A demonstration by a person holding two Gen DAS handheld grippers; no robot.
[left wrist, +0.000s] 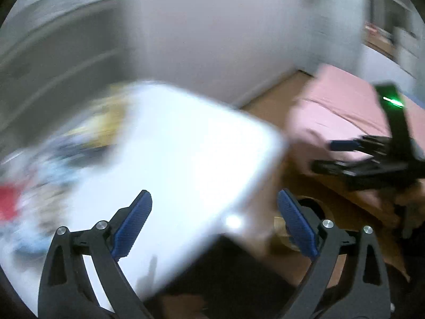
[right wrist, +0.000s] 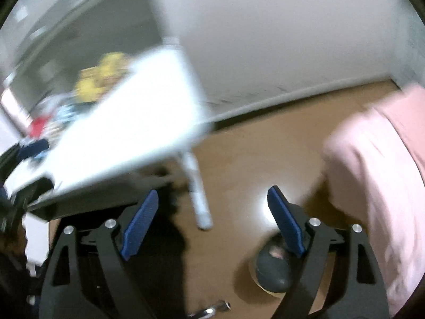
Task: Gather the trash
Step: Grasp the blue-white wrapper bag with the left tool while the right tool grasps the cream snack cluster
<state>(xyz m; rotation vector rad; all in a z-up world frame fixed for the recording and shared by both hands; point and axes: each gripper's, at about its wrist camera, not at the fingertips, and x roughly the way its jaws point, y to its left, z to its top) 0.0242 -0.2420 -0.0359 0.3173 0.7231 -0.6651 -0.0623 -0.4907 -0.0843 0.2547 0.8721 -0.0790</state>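
Trash (left wrist: 50, 159) lies in a blurred heap of yellow, blue and red pieces on the far left part of the white table (left wrist: 186, 154), and the same heap (right wrist: 79, 98) shows in the right wrist view at the table's (right wrist: 138, 122) far left end; the blur is too heavy to say what the single pieces are. Both views are smeared, so this reads as a travelling moment rather than a grasp, and my judgement is that the step in hand is the approach to the table, with no piece collected yet. The left gripper (left wrist: 215, 226) hangs over the near edge of the table with its blue pads (left wrist: 132, 226) spread wide and nothing between them. The right gripper (right wrist: 212, 220) is off the table's near corner, over the brown floor (right wrist: 265, 146) beside the white table leg (right wrist: 196, 186), its jaws equally wide apart and holding nothing; it also shows in the left wrist view as a dark frame (left wrist: 372, 159) with a green light, to the right of the table and in front of the pink bedding (left wrist: 345, 111). A round dark object (right wrist: 271, 271) sits on the floor to the right of the table leg, under the right gripper's right finger; it might be a bin or a foot, I cannot tell. The next move, as I judge it, calls for steadying both tools, bringing one across the table top to the heap, picking a single light piece at its edge, and closing gently so the rest is not scattered.
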